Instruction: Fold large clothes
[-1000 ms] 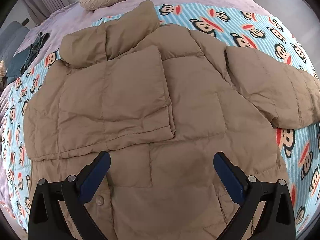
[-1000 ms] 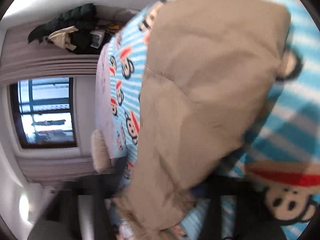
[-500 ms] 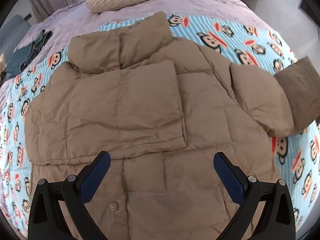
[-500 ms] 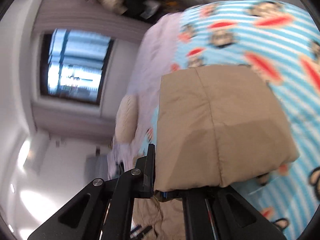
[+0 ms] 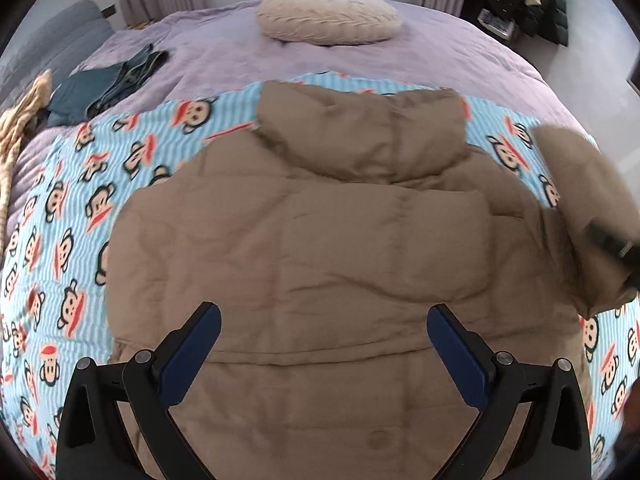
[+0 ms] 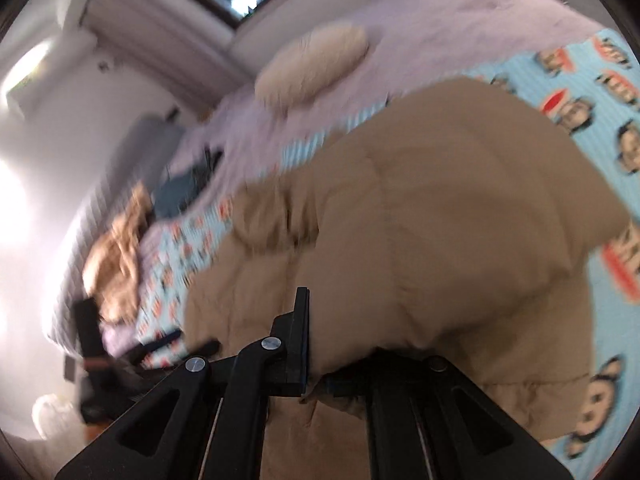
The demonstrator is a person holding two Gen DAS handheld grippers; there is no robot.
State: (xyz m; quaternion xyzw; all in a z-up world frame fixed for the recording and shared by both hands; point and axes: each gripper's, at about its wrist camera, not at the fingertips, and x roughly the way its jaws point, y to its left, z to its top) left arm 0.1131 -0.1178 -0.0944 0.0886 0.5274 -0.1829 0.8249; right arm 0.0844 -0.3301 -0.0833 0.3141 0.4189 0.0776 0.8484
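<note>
Tan quilted down fabric fills both views: the puffy tan padded jacket lies flat on the light-blue monkey-print blanket, collar toward the round cream cushion on the lilac bedspread. One sleeve lies folded across the chest as a flat panel. The right gripper has its jaws closed on the cuff end of the other tan sleeve, which hangs raised above the jacket's right side; in the left wrist view it shows as a blurred raised flap. The left gripper hovers over the lower front with its blue-padded fingers spread wide, holding nothing.

The step in hand appears to be the second sleeve fold. To do it well, the cuff should travel straight across the chest, level with the sleeve already folded, so that the two overlap squarely below the collar. The filling is springy and will likely push back, so the free gripper would do well to press the shoulder seam as a hinge. The cuff is best released only once the sleeve rests flat; otherwise it may slide off toward the blanket.
</note>
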